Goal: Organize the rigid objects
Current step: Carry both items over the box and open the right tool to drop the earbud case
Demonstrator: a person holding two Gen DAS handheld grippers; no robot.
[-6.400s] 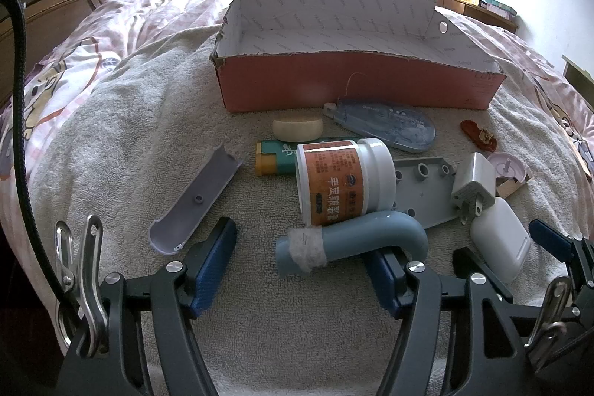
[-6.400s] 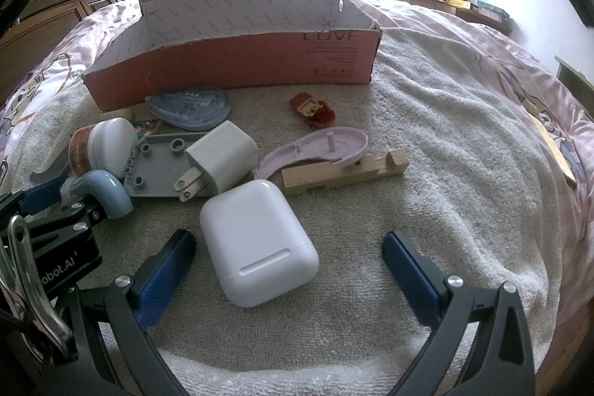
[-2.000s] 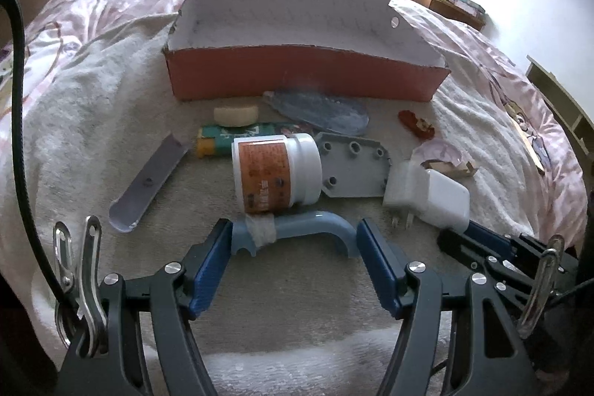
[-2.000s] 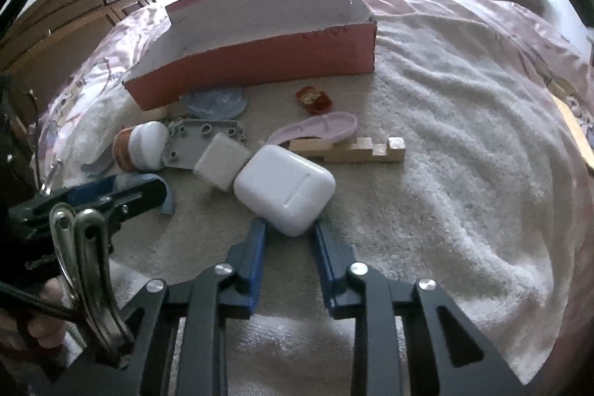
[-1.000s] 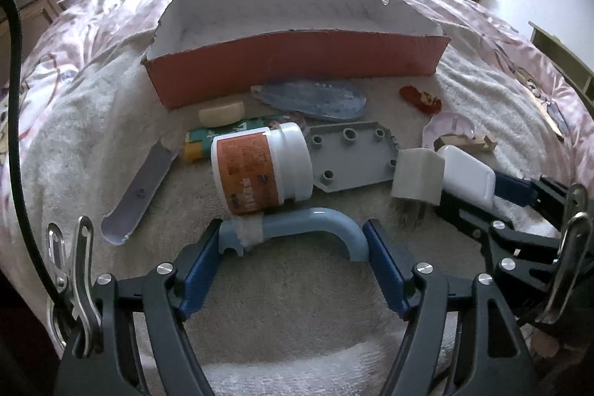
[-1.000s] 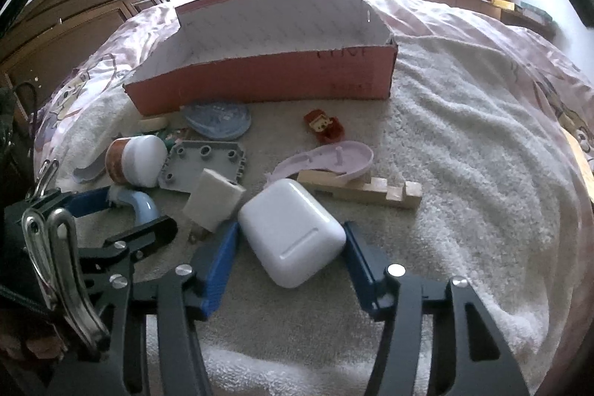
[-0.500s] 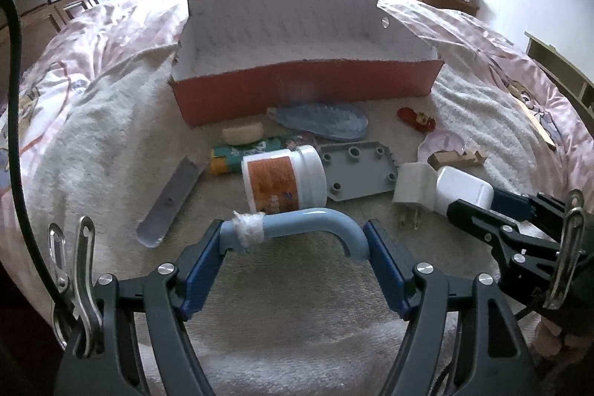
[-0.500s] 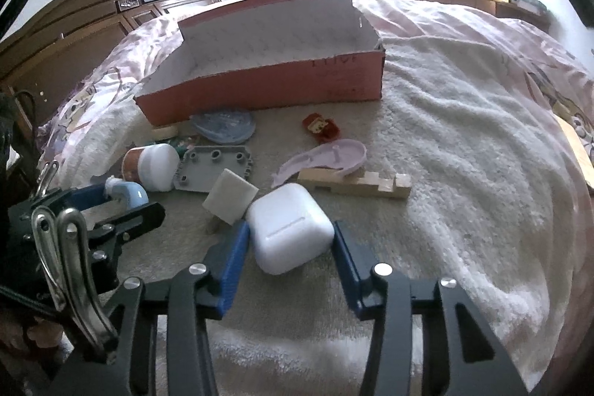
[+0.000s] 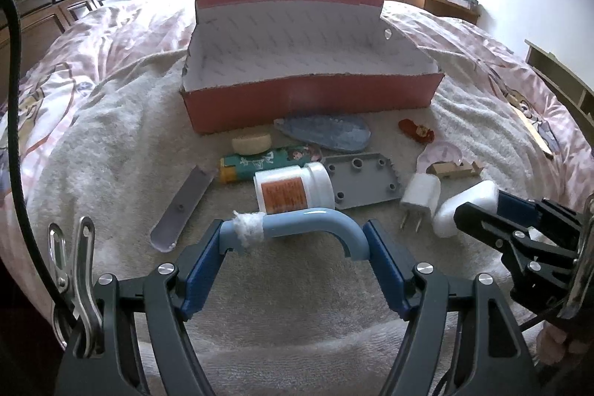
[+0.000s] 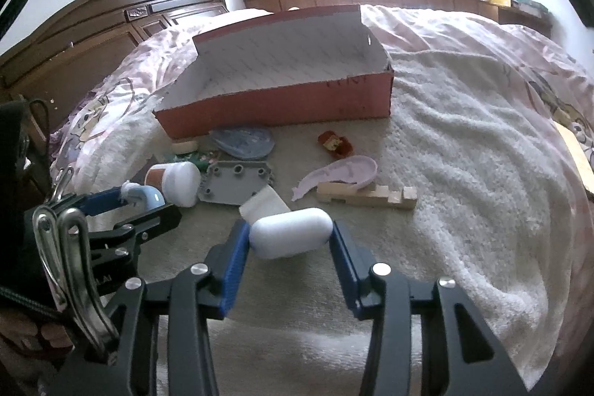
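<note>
Left wrist view: a pale blue curved pipe piece (image 9: 310,223), one end wrapped in white tape, is clamped across its length between the blue pads of the left gripper (image 9: 295,249) and is held clear of the towel (image 9: 111,151). Jaws are set wide, both pads pressed on the pipe ends.

Right wrist view: a white rounded case (image 10: 290,237), smooth and glossy, is pinched between the pads of the right gripper (image 10: 289,244); the jaws have just been closing, narrow now, with the case between them. It is carried above the towel, just in front of a white plug charger (image 10: 264,203).

A red cardboard box (image 9: 312,99) with a pale lined interior is seen open-topped further back on the bed, its long front wall facing both grippers; nothing is visible inside. Between the box wall and the grippers the towel is crowded: a white jar (image 9: 295,190) with an orange label on its side, a grey plate with holes (image 9: 362,182), a green tube (image 9: 267,162), a bluish oval cover (image 9: 326,132), a cream block (image 9: 251,143), a grey curved strip (image 9: 183,206), a small red toy (image 10: 334,143), a lilac scoop (image 10: 341,173) and a notched wooden piece (image 10: 367,197). Bare towel is seen to the right of the wooden piece and near the lower edge under both grippers.
</note>
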